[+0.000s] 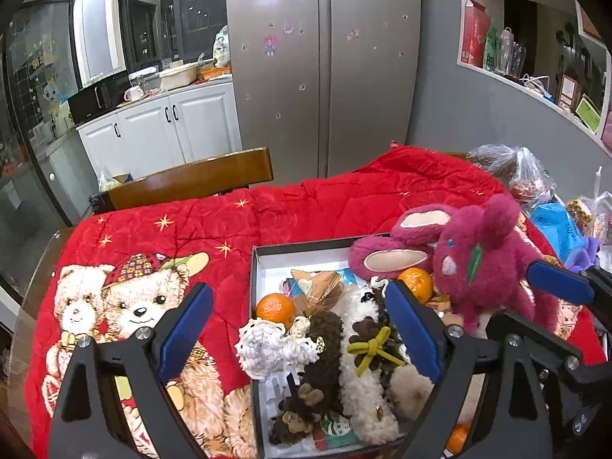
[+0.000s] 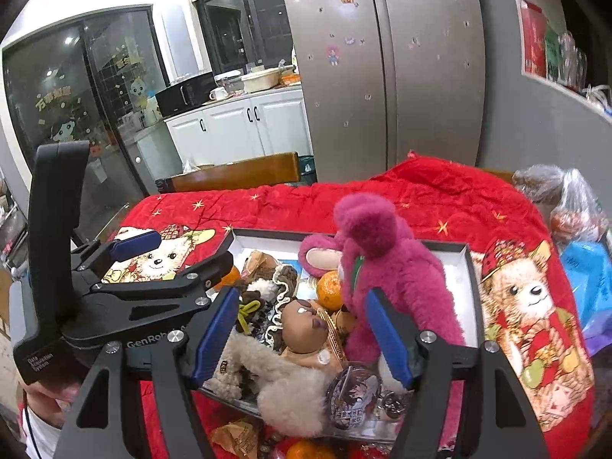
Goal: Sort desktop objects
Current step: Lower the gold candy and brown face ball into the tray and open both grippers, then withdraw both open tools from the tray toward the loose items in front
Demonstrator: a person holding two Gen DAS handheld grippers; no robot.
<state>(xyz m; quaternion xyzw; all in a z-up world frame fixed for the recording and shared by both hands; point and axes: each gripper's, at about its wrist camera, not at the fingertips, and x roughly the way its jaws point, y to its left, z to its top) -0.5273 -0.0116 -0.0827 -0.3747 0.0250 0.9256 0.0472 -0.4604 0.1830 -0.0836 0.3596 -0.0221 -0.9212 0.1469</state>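
Both hand-held grippers hang above the box on the desk's red quilt. The left hand-held gripper stands wide apart and empty over the brown plush. The right hand-held gripper is also parted and holds nothing, though the pink plush leans beside its right pad.

Risk: the box is overfilled and the pink plush sits propped upright, half over the far rim. A careless descent could topple it out. The oranges could roll if neighbouring soft toys are dragged.
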